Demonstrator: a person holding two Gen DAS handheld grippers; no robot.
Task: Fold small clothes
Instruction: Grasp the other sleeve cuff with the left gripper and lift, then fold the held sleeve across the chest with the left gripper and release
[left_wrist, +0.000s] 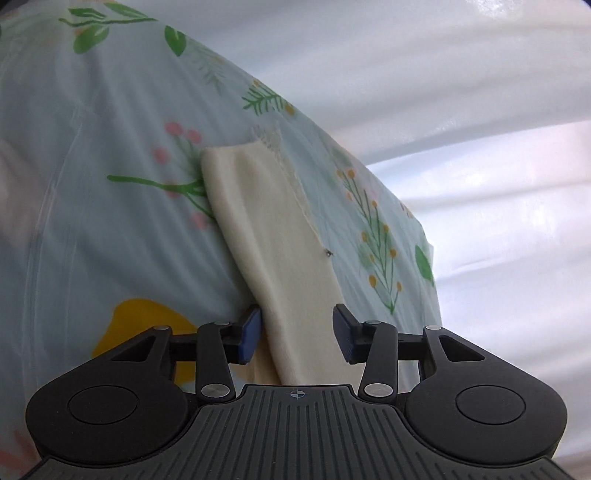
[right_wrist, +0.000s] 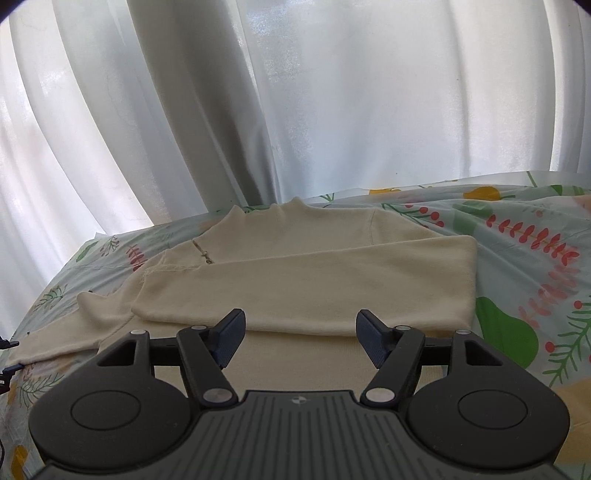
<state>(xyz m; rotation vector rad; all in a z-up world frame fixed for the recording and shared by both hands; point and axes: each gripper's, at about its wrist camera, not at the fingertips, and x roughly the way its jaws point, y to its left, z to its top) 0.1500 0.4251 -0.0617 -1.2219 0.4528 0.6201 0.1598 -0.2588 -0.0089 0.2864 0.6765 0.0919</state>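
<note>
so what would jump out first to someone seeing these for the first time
The cream sweater lies spread on the floral bedsheet, one sleeve already folded across its front. In the left wrist view the other sleeve stretches away from the left claw, whose blue pads stand either side of it without pinching. Behind the bed hang bright white curtains, and the right claw hovers open over the sweater.

Item before you: one cream sweater (right_wrist: 295, 236), soft knit, high neck, lying flat on the floral sheet (right_wrist: 517, 236). You see one sleeve (right_wrist: 332, 291) folded across the body, its cuff end near the left side seam. The other sleeve (left_wrist: 266, 221) extends straight outward, flat on the sheet. A small zip or trim sits near the shoulder seam.
</note>
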